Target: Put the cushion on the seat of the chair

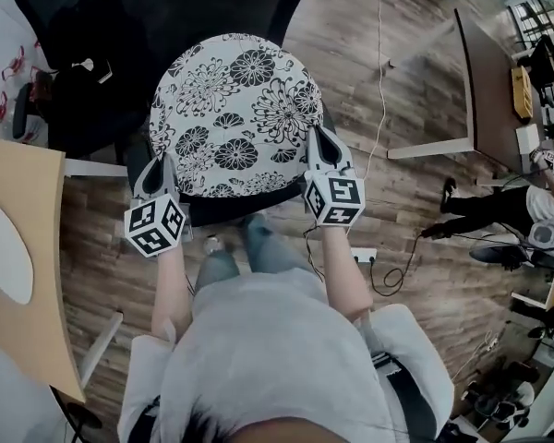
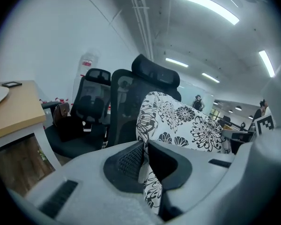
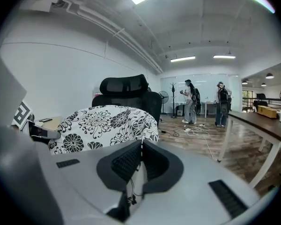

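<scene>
A white cushion [image 1: 235, 113] with black flower print hangs between my two grippers over a black office chair [image 1: 166, 17]. A strip of the chair's dark seat [image 1: 223, 212] shows under the cushion's near edge. My left gripper [image 1: 157, 175] is shut on the cushion's left near edge, and the printed cloth [image 2: 152, 191] is pinched between its jaws. My right gripper [image 1: 321, 148] is shut on the right near edge, where a thin white fold of the cushion [image 3: 139, 172] runs between its jaws. In the right gripper view the cushion [image 3: 103, 125] bulges in front of the chair's headrest [image 3: 124, 84].
A wooden desk [image 1: 28, 247] stands close on the left. A dark table [image 1: 485, 81] stands to the right. A power strip with cables [image 1: 365, 255] lies on the wood floor by my legs. A second black chair [image 2: 91, 107] stands behind, and people [image 3: 192, 100] stand far back.
</scene>
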The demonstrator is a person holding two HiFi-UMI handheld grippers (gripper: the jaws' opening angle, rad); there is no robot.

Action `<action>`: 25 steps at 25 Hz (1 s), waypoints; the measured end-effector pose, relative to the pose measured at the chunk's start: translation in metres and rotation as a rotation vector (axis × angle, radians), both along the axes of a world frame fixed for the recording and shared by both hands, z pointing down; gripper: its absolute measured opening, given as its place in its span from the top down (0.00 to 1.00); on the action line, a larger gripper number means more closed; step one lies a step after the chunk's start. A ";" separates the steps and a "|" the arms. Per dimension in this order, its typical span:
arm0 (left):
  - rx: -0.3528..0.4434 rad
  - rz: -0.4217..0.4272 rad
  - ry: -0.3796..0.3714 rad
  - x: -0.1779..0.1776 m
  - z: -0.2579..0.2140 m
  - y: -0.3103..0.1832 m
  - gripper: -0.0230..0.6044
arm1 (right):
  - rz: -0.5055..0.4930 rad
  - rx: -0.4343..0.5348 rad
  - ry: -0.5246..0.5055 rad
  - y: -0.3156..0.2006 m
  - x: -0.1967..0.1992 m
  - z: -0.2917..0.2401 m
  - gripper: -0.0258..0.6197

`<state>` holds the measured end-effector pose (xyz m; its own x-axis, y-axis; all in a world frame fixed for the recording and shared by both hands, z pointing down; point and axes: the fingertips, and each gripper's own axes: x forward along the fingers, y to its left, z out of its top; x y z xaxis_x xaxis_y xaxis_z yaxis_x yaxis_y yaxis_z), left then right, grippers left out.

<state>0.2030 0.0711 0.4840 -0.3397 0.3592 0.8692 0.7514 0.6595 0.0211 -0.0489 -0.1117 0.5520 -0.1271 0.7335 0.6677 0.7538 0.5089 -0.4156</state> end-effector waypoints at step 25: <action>-0.052 0.092 -0.323 0.021 -0.098 0.005 0.93 | 0.101 0.056 -0.382 -0.017 0.024 -0.191 0.93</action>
